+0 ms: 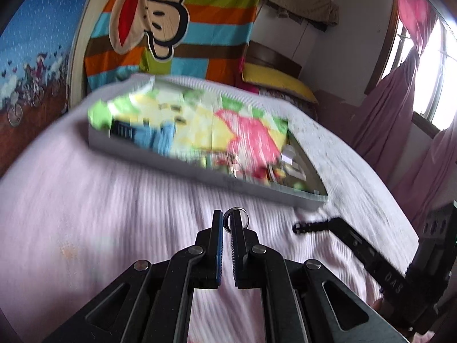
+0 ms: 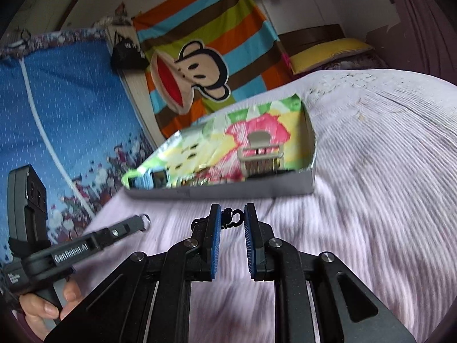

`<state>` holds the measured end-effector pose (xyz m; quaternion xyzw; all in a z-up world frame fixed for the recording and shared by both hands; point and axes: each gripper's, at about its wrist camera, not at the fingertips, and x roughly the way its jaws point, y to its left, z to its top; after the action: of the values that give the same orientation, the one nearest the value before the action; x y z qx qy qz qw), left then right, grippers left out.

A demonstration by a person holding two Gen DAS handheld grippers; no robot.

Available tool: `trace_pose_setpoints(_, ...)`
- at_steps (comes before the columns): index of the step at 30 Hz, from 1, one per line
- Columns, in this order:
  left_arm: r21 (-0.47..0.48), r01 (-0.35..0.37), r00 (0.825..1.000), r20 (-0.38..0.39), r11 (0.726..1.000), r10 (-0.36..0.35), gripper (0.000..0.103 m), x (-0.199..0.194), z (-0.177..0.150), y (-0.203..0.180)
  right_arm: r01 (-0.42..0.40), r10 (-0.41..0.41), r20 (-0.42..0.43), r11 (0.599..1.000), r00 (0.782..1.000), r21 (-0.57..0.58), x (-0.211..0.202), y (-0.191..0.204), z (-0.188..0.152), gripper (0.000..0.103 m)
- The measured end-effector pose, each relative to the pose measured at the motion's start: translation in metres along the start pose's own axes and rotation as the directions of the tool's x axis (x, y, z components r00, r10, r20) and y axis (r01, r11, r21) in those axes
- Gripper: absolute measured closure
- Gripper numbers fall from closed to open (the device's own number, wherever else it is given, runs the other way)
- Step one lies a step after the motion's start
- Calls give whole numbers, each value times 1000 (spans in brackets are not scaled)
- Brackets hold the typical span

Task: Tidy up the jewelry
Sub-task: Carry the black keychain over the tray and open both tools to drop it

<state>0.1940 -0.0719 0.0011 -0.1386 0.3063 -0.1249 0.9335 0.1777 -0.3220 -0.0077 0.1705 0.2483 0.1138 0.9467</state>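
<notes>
Left gripper (image 1: 226, 223) sits low in the centre of its frame, fingers pinched on a silver ring (image 1: 236, 217) at the tips, above the pale pink ribbed bedspread (image 1: 85, 200). Right gripper (image 2: 232, 220) sits bottom centre of its own frame, jaws parted, with a black chain piece (image 2: 232, 219) between the blue pads (image 2: 216, 228); whether it touches them I can't tell. Just beyond, mid-frame, lies the shallow grey box (image 2: 228, 190) with its bright floral lining, a beige hair claw clip (image 2: 261, 150) inside at its right end.
</notes>
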Motion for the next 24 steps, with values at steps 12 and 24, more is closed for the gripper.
trace_pose_setpoints(12,67,-76,997,25,995,74,98,41,56,-4,62,-59,65,998,996,-34,33,11,35,89)
trace_pose_setpoints(24,95,-153,987,-32,984,157,97,81,71,-7,161,-158,34,982,987,-102,64,21,44,89)
